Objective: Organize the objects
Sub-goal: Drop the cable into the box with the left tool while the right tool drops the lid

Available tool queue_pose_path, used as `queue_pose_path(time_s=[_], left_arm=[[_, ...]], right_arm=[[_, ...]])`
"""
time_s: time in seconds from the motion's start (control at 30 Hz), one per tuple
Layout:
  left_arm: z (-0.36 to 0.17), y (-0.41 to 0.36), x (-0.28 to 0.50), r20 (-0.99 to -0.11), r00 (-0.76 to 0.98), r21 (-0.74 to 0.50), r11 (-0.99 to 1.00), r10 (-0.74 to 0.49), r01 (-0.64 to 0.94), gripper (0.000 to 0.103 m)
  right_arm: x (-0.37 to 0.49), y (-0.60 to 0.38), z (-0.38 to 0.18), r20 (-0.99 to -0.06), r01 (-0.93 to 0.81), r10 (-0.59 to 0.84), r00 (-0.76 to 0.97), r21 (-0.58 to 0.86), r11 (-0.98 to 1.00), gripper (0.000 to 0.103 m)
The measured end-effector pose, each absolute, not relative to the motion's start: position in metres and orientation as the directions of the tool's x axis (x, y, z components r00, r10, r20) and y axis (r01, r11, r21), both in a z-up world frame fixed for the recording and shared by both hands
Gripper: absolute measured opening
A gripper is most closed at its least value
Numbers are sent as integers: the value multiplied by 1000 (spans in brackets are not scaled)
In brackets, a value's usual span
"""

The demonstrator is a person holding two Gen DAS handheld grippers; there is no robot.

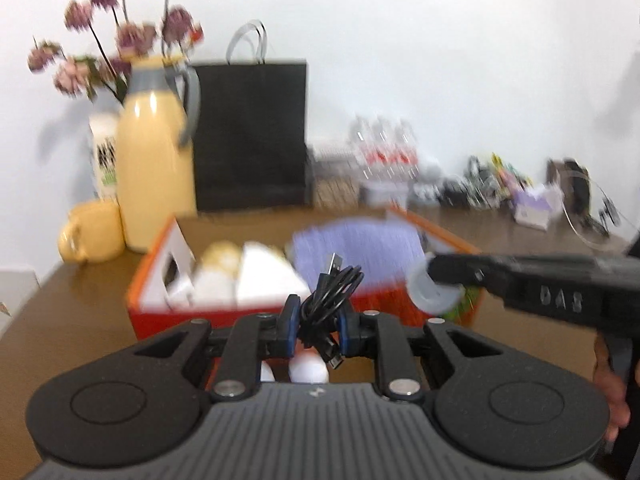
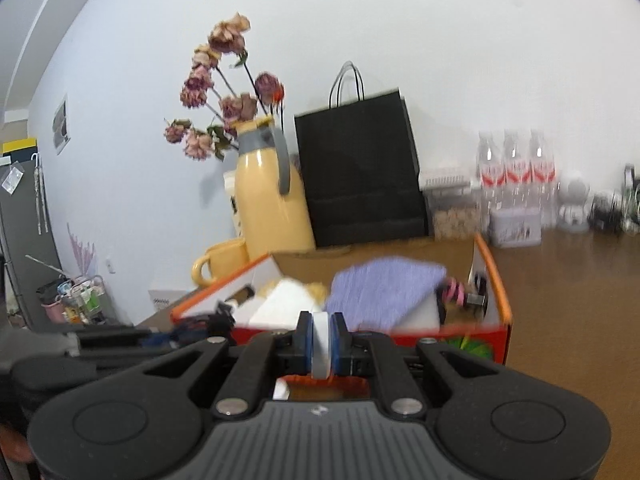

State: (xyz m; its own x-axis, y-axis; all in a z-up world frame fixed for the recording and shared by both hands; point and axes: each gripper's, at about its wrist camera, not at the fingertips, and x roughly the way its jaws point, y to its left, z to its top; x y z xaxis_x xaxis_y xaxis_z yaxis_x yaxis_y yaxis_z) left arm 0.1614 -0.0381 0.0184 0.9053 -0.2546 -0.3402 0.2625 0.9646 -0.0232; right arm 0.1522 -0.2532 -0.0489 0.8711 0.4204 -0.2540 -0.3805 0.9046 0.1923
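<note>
A coiled black USB cable (image 1: 330,290) is pinched between the blue pads of my left gripper (image 1: 318,322), held up in front of an orange box (image 1: 256,316). The box holds white items, a round cream object (image 1: 222,254) and a purple cloth (image 1: 360,246). My right gripper (image 1: 434,282) reaches in from the right, shut on a translucent white tape roll (image 1: 430,292). In the right wrist view the tape roll (image 2: 322,350) stands edge-on between the pads of the right gripper (image 2: 322,344), near the orange box (image 2: 502,292) with the purple cloth (image 2: 384,292).
Behind the box stand a yellow jug (image 1: 154,152), a yellow mug (image 1: 90,236), a black paper bag (image 1: 250,132), dried flowers (image 1: 116,40) and clear bottles (image 1: 384,148). Small clutter (image 1: 520,188) lines the back right of the brown table (image 1: 76,304). A hand (image 1: 608,384) holds the right tool.
</note>
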Motion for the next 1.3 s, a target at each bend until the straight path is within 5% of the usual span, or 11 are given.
queue_pose_path(time_s=[0.33, 0.87, 0.9, 0.93, 1.03, 1.1, 1.2, 1.3], left_arm=[[55, -42, 233, -293, 941, -67, 986, -168, 155, 19], [24, -35, 304, -379, 922, -81, 996, -75, 48, 23], [24, -35, 300, -367, 928, -74, 996, -67, 42, 38], [25, -35, 297, -352, 934, -67, 997, -58, 37, 59], [29, -35, 286, -294, 956, -31, 1000, -9, 0, 91], [32, -35, 281, -273, 962, -26, 999, 14, -22, 103], [34, -33, 277, -256, 966, -37, 998, 30, -41, 103], [34, -33, 275, -253, 967, -34, 998, 34, -44, 103]], right_arm=[[219, -247, -16, -215, -305, 324, 921, 115, 945, 8], [293, -251, -45, -297, -183, 210, 931, 117, 976, 13], [292, -252, -46, -299, -182, 210, 931, 118, 976, 22], [290, -253, -46, -301, -186, 216, 929, 124, 975, 45], [284, -256, -45, -293, -186, 220, 930, 139, 973, 87], [280, -257, -44, -283, -192, 225, 932, 139, 972, 89], [277, -255, -43, -277, -195, 226, 934, 135, 971, 103], [274, -253, -42, -277, -207, 236, 932, 129, 970, 103]])
